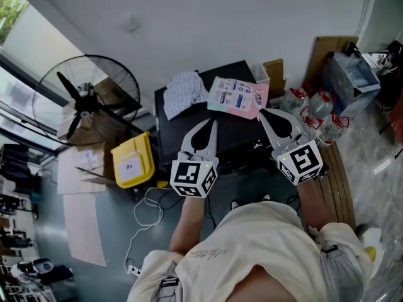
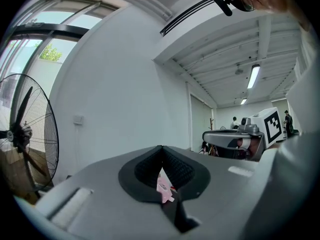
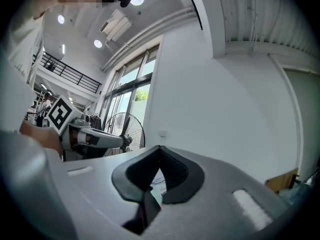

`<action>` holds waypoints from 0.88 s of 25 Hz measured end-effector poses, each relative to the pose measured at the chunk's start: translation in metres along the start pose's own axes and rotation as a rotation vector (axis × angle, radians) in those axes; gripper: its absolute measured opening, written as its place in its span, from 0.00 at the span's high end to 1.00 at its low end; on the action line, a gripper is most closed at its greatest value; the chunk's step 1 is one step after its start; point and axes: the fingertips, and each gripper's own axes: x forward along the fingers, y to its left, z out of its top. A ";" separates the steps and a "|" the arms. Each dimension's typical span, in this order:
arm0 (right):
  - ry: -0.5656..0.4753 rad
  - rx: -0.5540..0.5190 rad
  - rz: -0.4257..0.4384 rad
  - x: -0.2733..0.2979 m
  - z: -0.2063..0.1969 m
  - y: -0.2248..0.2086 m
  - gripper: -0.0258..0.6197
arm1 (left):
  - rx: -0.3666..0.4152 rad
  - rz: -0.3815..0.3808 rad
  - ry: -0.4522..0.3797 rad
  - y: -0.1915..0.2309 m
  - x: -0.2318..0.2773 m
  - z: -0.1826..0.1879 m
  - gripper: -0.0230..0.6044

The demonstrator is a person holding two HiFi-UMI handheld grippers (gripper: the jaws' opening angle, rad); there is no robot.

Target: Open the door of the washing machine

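Two grippers are held level and side by side at mid-frame in the head view, both aimed at the white wall (image 1: 189,17). On the left gripper (image 1: 211,126) the jaws are pressed together tip to tip, with nothing between them. The right gripper (image 1: 264,114) is likewise closed and empty. This is judged a ready pose, since nothing is gripped yet.

Just beneath and beyond the tips the black washing machine (image 1: 236,134) is seen. A checked cloth (image 1: 184,90) and a pink leaflet (image 1: 238,96) are laid loose on its top, so the door is presumed to be on the front face, which is hidden from above. The door itself cannot be made out.

Further out, a fan (image 1: 85,99) and a yellow box (image 1: 132,161) are noted at left, and bottles (image 1: 318,109) at right.
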 end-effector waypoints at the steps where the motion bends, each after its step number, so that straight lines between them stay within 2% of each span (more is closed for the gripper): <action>1: -0.002 0.000 -0.005 -0.001 0.000 -0.001 0.96 | 0.002 0.001 -0.001 0.000 0.000 0.000 0.94; 8: 0.014 0.019 -0.032 -0.005 -0.008 -0.005 0.96 | 0.013 0.010 0.006 0.000 -0.003 -0.003 0.94; 13: 0.031 0.020 -0.030 -0.006 -0.015 -0.001 0.96 | -0.035 0.005 0.019 0.002 -0.006 -0.011 0.94; 17: 0.017 0.073 -0.017 -0.012 -0.016 0.001 0.96 | -0.044 0.011 0.027 0.002 -0.010 -0.019 0.94; 22: 0.035 0.069 -0.026 -0.018 -0.024 0.001 0.96 | -0.057 0.008 0.047 0.001 -0.012 -0.031 0.94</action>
